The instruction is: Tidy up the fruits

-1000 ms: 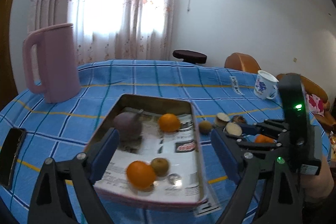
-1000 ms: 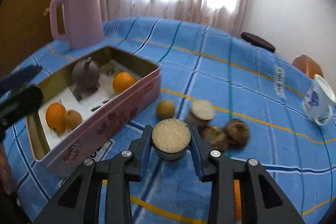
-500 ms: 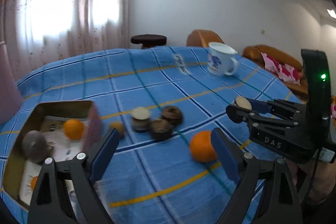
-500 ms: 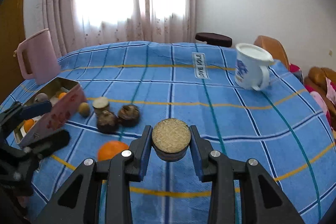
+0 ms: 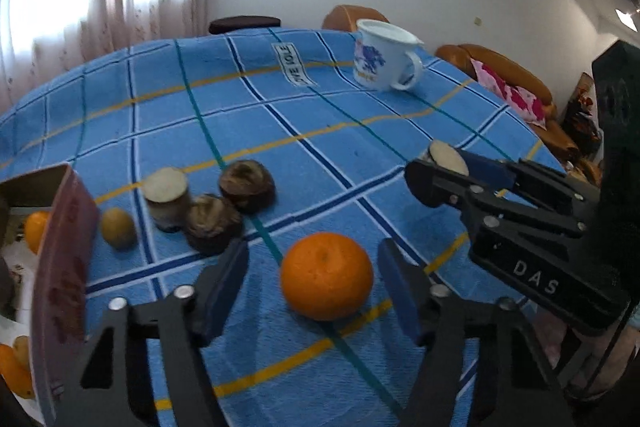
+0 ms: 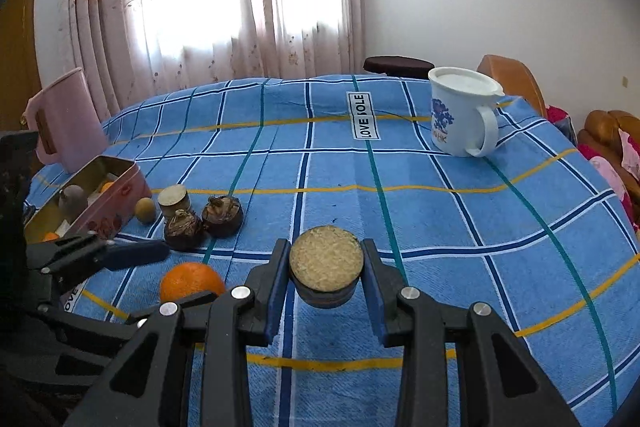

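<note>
My left gripper (image 5: 312, 287) is open, its jaws on either side of an orange (image 5: 327, 275) that rests on the blue checked cloth. The orange also shows in the right wrist view (image 6: 191, 281). My right gripper (image 6: 325, 277) is shut on a round cut piece with a pale rough top (image 6: 326, 258), held above the cloth; it shows in the left wrist view (image 5: 448, 157). Two dark brown round fruits (image 5: 230, 205), a cut pale-topped piece (image 5: 166, 193) and a small yellow-brown fruit (image 5: 117, 227) lie beside the tin box (image 5: 64, 259), which holds oranges (image 5: 35, 229).
A white mug with a blue pattern (image 6: 464, 111) stands at the far right of the table. A pink jug (image 6: 64, 123) stands far left behind the tin (image 6: 108, 195). A sofa (image 5: 500, 75) lies beyond the table's right edge.
My left gripper swung right from over the tin to the loose orange, which now sits between its jaws. My right gripper carried the cut piece away from the tin toward the table's middle.
</note>
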Available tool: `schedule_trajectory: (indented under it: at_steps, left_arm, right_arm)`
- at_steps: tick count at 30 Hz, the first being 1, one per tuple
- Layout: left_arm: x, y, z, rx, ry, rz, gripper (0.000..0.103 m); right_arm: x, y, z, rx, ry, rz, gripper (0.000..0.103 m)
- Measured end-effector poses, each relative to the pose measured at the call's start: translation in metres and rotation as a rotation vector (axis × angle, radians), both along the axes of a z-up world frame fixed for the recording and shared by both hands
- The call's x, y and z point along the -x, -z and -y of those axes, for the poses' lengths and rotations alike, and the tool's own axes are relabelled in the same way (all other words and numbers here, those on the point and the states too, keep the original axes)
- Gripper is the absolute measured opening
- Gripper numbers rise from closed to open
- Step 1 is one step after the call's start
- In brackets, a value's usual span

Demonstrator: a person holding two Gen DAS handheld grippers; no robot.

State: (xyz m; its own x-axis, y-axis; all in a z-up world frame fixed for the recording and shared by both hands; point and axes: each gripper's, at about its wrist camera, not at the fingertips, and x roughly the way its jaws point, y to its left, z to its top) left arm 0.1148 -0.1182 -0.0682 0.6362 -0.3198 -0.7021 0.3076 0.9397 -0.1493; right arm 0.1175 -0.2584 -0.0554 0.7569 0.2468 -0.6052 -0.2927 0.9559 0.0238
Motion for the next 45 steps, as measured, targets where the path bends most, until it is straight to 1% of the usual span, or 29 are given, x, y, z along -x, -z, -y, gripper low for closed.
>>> schedule_trajectory:
  at_steps: [1, 3, 7, 12, 15, 27, 38, 45]
  left_arm:
    - [-0.001, 0.001, 0.001, 0.0, 0.007, -0.011, 0.056]
    - [-0.001, 0.002, -0.001, 0.029, 0.025, -0.028, 0.05]
    - [0.003, -0.001, -0.003, 0.035, 0.013, -0.011, 0.049]
    - [0.011, -0.01, -0.015, 0.066, -0.042, 0.06, 0.049]
    - [0.015, -0.014, -0.019, 0.07, -0.065, 0.095, 0.049]
    - [0.032, -0.027, -0.023, 0.048, -0.125, 0.23, 0.049]
    - [0.044, -0.033, -0.021, 0.024, -0.146, 0.308, 0.049]
    - [0.049, -0.035, -0.021, 0.016, -0.155, 0.34, 0.049]
  right_arm:
    - [0.0, 0.0, 0.0, 0.001, -0.002, -0.001, 0.036]
    - [-0.001, 0.001, 0.001, -0.002, -0.002, -0.003, 0.036]
    - [0.0, 0.0, 0.001, -0.007, -0.01, 0.003, 0.036]
    - [0.005, -0.002, 0.0, -0.023, -0.035, 0.031, 0.036]
    - [0.008, -0.004, 0.0, -0.032, -0.054, 0.047, 0.036]
    - [0.022, -0.012, 0.0, -0.061, -0.093, 0.128, 0.036]
    - [0.033, -0.017, -0.001, -0.067, -0.116, 0.19, 0.036]
    - [0.039, -0.019, 0.0, -0.074, -0.126, 0.221, 0.036]
